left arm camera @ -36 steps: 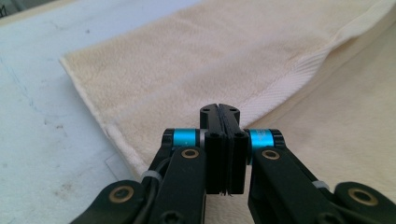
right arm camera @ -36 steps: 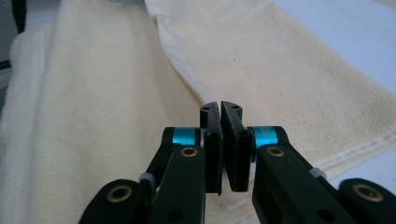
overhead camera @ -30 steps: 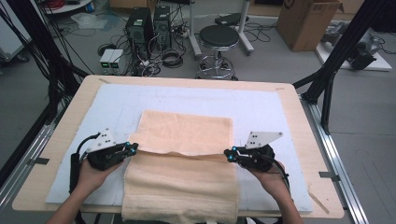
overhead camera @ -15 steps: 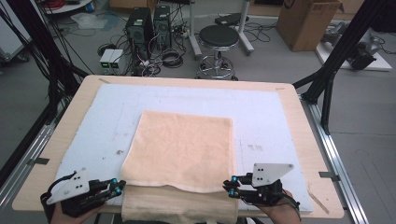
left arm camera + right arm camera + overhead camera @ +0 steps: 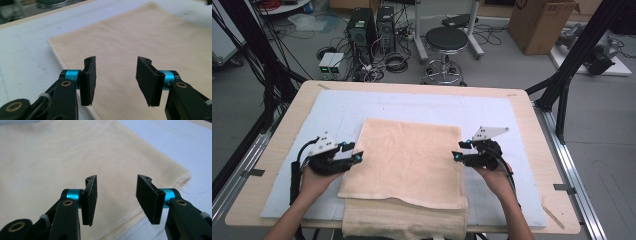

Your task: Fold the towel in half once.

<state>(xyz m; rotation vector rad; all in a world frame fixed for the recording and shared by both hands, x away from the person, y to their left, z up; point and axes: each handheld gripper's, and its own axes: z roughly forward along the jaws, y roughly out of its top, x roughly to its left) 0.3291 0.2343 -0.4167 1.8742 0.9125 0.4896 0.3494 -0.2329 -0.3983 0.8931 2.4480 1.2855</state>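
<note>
A peach towel (image 5: 404,160) lies folded on the pale blue mat (image 5: 337,110), its top layer flat and a lower layer (image 5: 407,222) hanging over the table's front edge. My left gripper (image 5: 352,151) hovers at the towel's left edge, open. Its jaws have just been opening, and nothing is between them (image 5: 116,82); the towel (image 5: 140,37) lies below. My right gripper (image 5: 459,150) sits at the towel's right edge, open too. Its jaws have also just been opening and are empty (image 5: 116,200), above the towel's corner (image 5: 175,173).
The mat covers most of a wooden table (image 5: 532,125). On the floor beyond stand a black stool (image 5: 446,40), computer towers (image 5: 367,27) with tangled cables and a cardboard box (image 5: 537,20). Black frame struts (image 5: 562,85) rise at both sides.
Both grippers drew the towel's fold to the front edge, laying the top layer flat. They have since let go, opened, and moved back up beside the towel's left and right edges.
</note>
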